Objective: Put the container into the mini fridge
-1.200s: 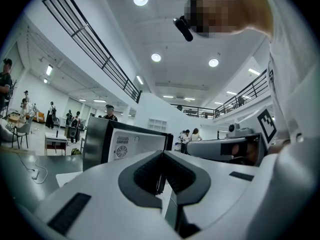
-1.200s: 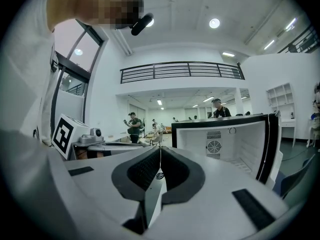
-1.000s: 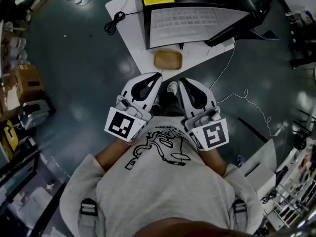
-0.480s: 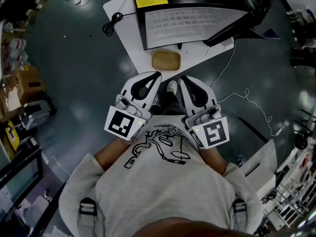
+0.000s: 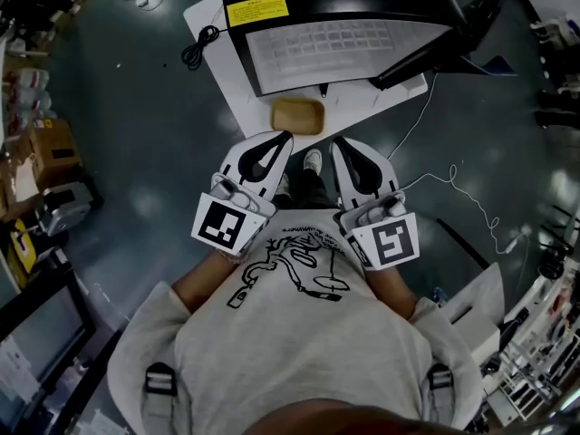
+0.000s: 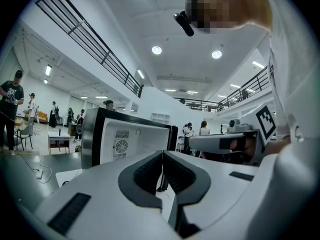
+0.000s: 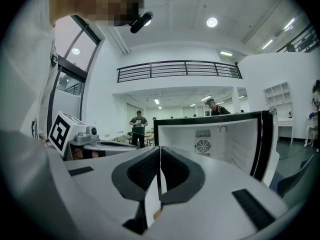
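A shallow tan container [image 5: 296,115] lies on a white board [image 5: 217,62] on the floor, just before the open mini fridge [image 5: 344,39] with its white inside. Both grippers are held close to the person's chest and point toward the fridge. My left gripper [image 5: 288,135] is shut and empty, its tip just short of the container. My right gripper [image 5: 334,142] is shut and empty too, to the container's right. The left gripper view shows shut jaws [image 6: 162,154] before the fridge [image 6: 125,139]. The right gripper view shows shut jaws [image 7: 160,149] before the fridge [image 7: 220,139].
The fridge door [image 5: 426,48] swings out to the right. A coiled black cable [image 5: 195,45] lies at the board's left corner and a white cord [image 5: 453,179] trails over the dark floor at right. Boxes [image 5: 50,148] stand at far left. Other people stand far behind.
In the head view the fridge, board and container have slid slightly left and down. Both grippers stay shut in the same place by the chest.
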A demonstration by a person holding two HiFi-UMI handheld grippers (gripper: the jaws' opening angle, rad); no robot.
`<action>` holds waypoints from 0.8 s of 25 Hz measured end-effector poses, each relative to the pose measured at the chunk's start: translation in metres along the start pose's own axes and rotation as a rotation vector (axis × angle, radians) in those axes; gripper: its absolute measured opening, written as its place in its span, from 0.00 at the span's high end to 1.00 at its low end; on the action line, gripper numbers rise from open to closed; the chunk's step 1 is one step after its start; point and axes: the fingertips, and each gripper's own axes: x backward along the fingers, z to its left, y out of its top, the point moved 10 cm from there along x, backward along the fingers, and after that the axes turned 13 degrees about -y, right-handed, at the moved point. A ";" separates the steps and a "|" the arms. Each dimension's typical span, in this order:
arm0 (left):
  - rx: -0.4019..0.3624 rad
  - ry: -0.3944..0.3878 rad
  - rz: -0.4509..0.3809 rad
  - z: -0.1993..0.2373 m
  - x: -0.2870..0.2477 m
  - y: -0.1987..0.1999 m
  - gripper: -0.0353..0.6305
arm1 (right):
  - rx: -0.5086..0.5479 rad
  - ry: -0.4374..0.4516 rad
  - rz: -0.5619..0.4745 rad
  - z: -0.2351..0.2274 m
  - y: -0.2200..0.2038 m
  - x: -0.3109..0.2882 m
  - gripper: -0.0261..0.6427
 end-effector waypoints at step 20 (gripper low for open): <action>0.071 0.066 0.176 0.046 -0.032 -0.064 0.87 | 0.019 0.005 0.133 -0.044 -0.057 -0.048 0.91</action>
